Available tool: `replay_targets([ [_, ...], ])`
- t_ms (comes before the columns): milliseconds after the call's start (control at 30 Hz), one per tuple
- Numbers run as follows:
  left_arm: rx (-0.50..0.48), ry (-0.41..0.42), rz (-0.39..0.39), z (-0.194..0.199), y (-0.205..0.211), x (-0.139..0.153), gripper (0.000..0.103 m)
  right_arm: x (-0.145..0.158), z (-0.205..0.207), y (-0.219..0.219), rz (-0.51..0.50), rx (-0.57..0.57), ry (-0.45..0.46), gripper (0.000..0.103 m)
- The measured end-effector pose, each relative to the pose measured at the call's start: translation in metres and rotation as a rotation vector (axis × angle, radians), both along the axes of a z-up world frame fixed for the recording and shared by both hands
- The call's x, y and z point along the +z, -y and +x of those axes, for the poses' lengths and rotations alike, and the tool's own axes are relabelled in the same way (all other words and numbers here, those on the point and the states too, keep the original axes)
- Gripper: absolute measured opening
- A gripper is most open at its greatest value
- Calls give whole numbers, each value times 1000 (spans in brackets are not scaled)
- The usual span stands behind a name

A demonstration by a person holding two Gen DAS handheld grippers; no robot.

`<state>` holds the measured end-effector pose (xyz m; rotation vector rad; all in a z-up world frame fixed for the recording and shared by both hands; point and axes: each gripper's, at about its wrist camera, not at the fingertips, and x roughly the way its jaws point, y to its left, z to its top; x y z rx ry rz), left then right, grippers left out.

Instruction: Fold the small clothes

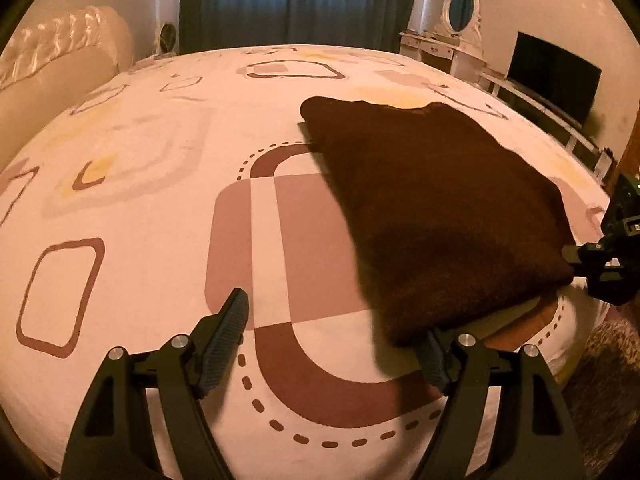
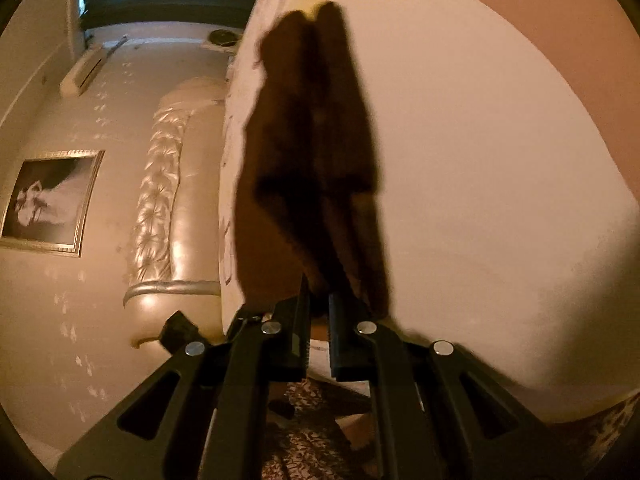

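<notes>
Just ahead of my left gripper [image 1: 336, 344], its fingers stand wide apart and grasp nothing; the right-hand finger sits tucked under the near corner of the brown garment [image 1: 432, 208], while the other finger hangs over the bare patterned bedsheet [image 1: 132, 184]. I judge that spread is deliberate, a released hand that steadies or waits beside the cloth rather than taking it.

Off to that gripper's right, my right gripper [image 2: 318, 320] is clenched on the garment's near edge, jaws nearly together with dark cloth pinched between them (its wrist camera is rolled sideways, so the bed appears to run up the frame). From this pinch the garment stretches straight away from the fingers in stacked layers, which tells me it is already doubled over and that the edge is held to keep those layers aligned.

Farther out, the garment lies flat on the sheet as a rough rectangle. Beyond it stand a padded headboard [image 1: 60, 52], dark curtains [image 1: 296, 0], a dressing table with an oval mirror [image 1: 460, 4] and a dark screen [image 1: 556, 76].
</notes>
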<state>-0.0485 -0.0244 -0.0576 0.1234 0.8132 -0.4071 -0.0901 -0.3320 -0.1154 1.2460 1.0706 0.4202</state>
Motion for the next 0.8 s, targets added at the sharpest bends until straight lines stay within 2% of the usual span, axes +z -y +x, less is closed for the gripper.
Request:
replay_targets([
  [67, -9, 7, 12, -1, 1, -1, 77, -3, 0, 2, -10, 0, 6, 6],
  [167, -6, -18, -24, 0, -7, -2, 77, -3, 1, 5, -9, -5, 19, 6],
  [333, -24, -29, -11, -2, -8, 0, 78, -4, 0, 3, 13, -3, 18, 7],
  [567, -131, -40, 41, -23, -21, 4, 78, -6, -1, 12, 13, 15, 7, 7],
  [633, -149, -49, 10, -27, -29, 10, 78, -4, 0, 13, 20, 21, 3, 8],
  [700, -145, -60, -53, -29, -39, 19, 78, -2, -1, 15, 16, 36, -4, 9],
  [767, -125, -67, -118, -25, -46, 28, 78, 4, -3, 20, 12, 37, -2, 15],
  [800, -114, -74, -157, -22, -48, 33, 78, 8, -3, 23, 8, 31, 6, 27],
])
